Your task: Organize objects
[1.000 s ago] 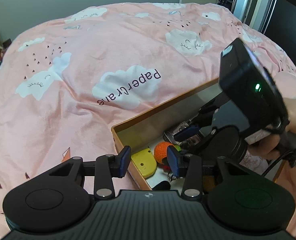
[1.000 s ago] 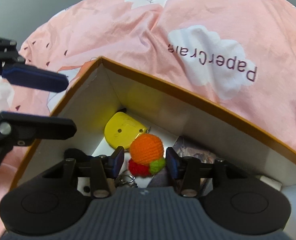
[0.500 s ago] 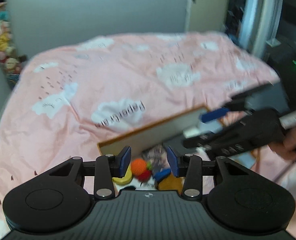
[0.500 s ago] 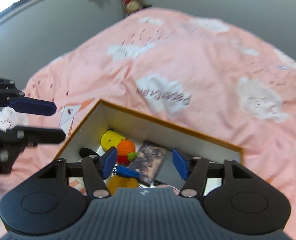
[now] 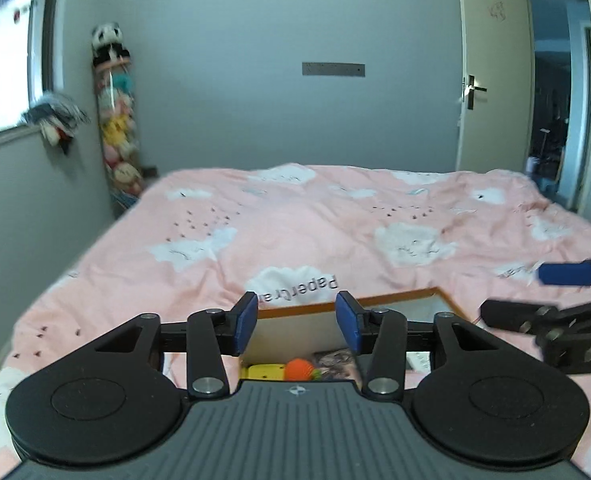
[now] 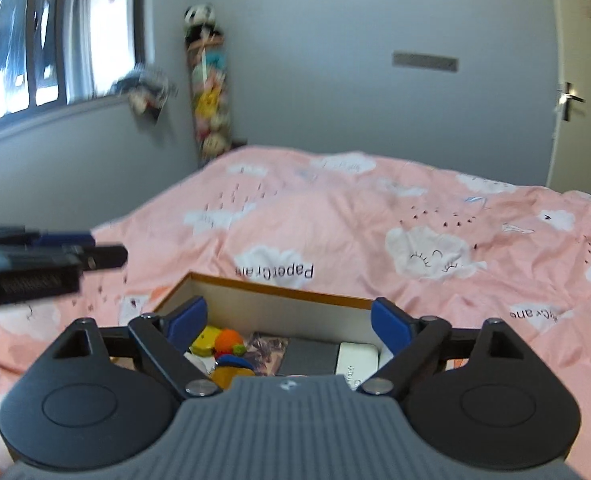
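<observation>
**Both grippers raised over the filled box, holding nothing**

The left gripper (image 5: 295, 322) and the right gripper (image 6: 287, 322) are above the near side of the cardboard box (image 6: 279, 292), which lies on the bed (image 6: 335, 216). Both pairs of fingers are opening, and nothing is between them — the right pair stands clearly wider than the left. I judge that the hands are empty because the small things are already in the box, so the sorting seems close to its end.

The box is low and rectangular, with a brown rim and pale inner walls. It is open at the top, which makes dropping things in easy. Inside, at the left end, is a flat yellow plastic piece (image 6: 203, 345) and, touching it, an orange crocheted ball (image 6: 228, 338) with a rough knitted surface. Next comes a printed card or booklet (image 6: 266, 350), then a dark flat slab (image 6: 311, 354) and a smooth white case (image 6: 355, 358) — flat things side by side.

The bed cover is soft pink cloth with white clouds, a little wrinkled.
</observation>
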